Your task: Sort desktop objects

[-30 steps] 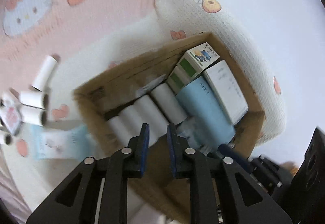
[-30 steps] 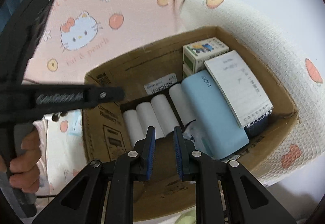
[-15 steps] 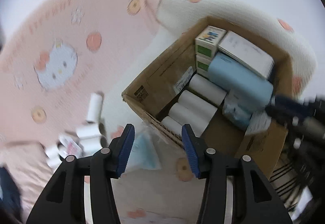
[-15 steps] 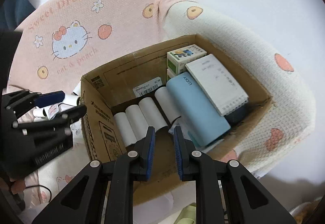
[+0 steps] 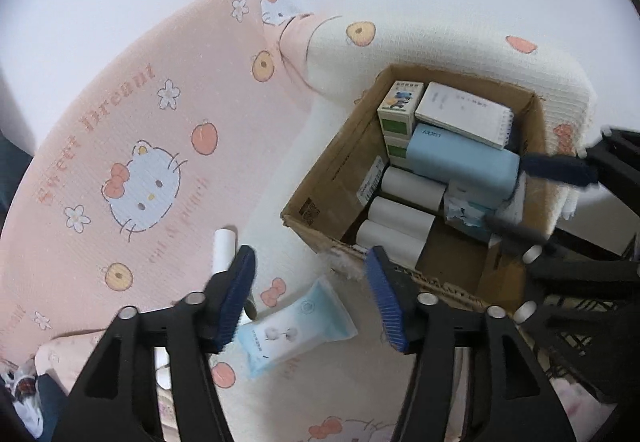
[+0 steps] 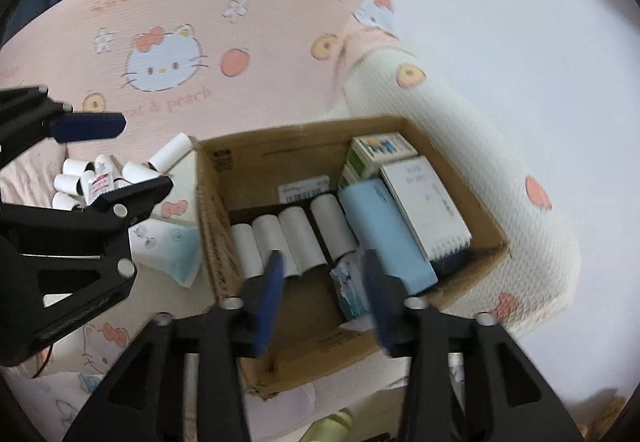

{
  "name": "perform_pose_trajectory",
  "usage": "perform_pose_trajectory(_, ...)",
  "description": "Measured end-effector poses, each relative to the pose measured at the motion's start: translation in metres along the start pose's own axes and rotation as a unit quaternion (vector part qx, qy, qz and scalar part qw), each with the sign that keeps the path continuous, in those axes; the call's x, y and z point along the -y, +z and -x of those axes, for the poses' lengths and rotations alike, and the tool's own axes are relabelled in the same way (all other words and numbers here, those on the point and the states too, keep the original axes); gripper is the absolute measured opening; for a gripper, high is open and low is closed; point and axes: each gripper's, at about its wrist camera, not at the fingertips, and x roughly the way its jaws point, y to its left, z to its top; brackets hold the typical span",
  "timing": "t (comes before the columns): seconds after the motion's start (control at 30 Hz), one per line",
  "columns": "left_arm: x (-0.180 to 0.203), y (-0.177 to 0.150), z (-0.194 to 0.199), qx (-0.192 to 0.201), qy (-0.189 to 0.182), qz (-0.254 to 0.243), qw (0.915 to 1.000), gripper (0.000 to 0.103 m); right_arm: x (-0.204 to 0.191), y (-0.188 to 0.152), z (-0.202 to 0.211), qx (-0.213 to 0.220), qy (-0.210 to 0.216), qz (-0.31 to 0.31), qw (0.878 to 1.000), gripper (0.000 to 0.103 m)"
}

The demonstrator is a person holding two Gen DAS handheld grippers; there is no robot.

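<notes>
A cardboard box [image 5: 320, 197] [image 6: 216, 226] stands on a pink cartoon-cat blanket. It holds white paper rolls [image 5: 400, 217] [image 6: 296, 238], a light blue box [image 5: 460, 161] [image 6: 384, 234], a white notebook [image 5: 464, 113] and a green-white carton [image 5: 400, 105]. My left gripper [image 5: 312, 300] [image 6: 146, 151] hovers left of the box; its jaws are opening and empty, with a blue tissue pack [image 5: 296, 326] [image 6: 168, 246] lying on the blanket below them. My right gripper [image 6: 324, 294] [image 5: 504, 190] hangs over the box's near side, its jaws also opening, with nothing held.
Loose white rolls [image 6: 100, 177] and a small red-labelled tube [image 6: 98, 181] lie heaped on the blanket [image 5: 120, 121] left of the box; one roll [image 5: 222, 250] shows beside my left fingers. A white wall rises behind. A pale green object [image 6: 332, 422] lies below the box.
Both grippers went from nearly shut to wide apart. The left one swung away from the box to above the tissue pack. The right one drew back and rose a little.
</notes>
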Motion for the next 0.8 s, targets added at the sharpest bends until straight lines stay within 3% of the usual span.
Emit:
perform_pose_trajectory(0.1,-0.004,-0.006,0.008,0.004,-0.01,-0.001,0.9999,0.076,-0.007,0.002,0.002,0.003,-0.011,0.01,1.0,0.062)
perform_pose_trajectory(0.17,-0.006,-0.008,0.007,0.001,-0.021,0.006,0.9998,0.076,-0.007,0.004,0.001,-0.001,-0.023,0.006,1.0,0.062)
perform_pose_trajectory(0.3,-0.004,-0.009,0.005,-0.003,-0.005,0.003,1.0,0.076,-0.01,0.006,-0.002,-0.008,-0.041,0.009,0.999,0.062)
perform_pose_trajectory(0.8,-0.008,-0.006,-0.001,0.002,0.011,0.013,0.9999,0.076,-0.016,0.008,-0.007,-0.015,-0.046,0.019,0.999,0.062)
